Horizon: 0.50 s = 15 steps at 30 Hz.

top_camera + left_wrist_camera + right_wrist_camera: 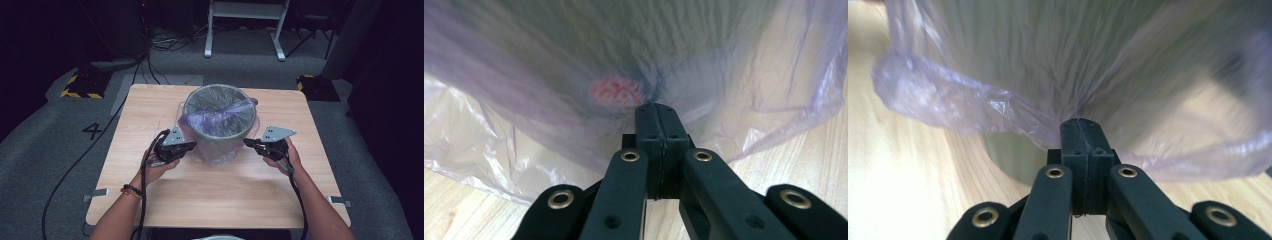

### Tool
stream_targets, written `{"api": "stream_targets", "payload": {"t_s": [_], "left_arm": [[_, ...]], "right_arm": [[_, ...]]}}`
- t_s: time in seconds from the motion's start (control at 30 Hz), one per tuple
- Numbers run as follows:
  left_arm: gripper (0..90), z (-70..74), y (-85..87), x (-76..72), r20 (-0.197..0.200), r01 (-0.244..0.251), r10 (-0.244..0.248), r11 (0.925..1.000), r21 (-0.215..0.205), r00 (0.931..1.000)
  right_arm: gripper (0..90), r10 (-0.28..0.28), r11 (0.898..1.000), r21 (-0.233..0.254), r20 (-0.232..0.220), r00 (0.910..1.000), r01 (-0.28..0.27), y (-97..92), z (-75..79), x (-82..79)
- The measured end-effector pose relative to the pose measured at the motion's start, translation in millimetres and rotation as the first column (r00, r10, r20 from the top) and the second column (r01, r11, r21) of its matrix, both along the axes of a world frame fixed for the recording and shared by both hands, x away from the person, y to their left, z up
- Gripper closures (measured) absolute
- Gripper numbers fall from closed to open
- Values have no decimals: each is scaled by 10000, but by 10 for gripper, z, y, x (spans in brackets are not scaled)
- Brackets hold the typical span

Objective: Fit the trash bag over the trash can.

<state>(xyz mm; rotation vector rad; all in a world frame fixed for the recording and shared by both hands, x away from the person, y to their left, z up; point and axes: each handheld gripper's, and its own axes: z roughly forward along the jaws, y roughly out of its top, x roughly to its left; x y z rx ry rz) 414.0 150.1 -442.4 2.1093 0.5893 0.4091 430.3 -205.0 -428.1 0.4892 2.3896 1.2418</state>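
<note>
A grey round bin (220, 131) stands on the wooden table (210, 195), draped in a thin translucent purple plastic bag (216, 156) that hangs down its sides onto the tabletop. My left gripper (192, 146) is at the bin's left side, jaws pressed together with bag film (574, 100) gathered at their tip. My right gripper (247, 142) is at the bin's right side, also shut, and creases of the bag (998, 107) run into its tip. A reddish patch (616, 91) shows blurred through the film. The bin wall (1008, 155) shows below the bag's edge.
Bare table wood lies in front of the bin and to both sides. Beyond the far edge are a white metal frame (245, 30), cables on the grey floor (165, 42) and yellow-and-black striped blocks (80, 87). Each gripper's cable trails back along its forearm.
</note>
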Motion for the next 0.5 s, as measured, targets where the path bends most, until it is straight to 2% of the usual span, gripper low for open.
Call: {"api": "stream_targets", "payload": {"t_s": [0.2, 0.4, 0.47, 0.5], "left_arm": [[900, -122, -17, 41, -301, -54, 62, 9996, 274, 9995], [900, -221, -32, 63, -541, -120, 153, 9980, 614, 9984], [899, -237, -6, 60, -619, -202, 237, 9982, 567, 9978], [853, -238, 15, 58, -709, -209, 242, 9987, 474, 9972]], "right_arm": [[900, -289, 9996, 67, -417, 9987, 292, -40, -107, 61], [900, -669, 9977, -172, -1048, 9922, 654, -102, -250, 170], [900, -794, 9968, -79, -1145, 9902, 790, -141, -281, 192], [883, -930, 9956, 0, -1163, 9888, 937, -160, -284, 195]]}}
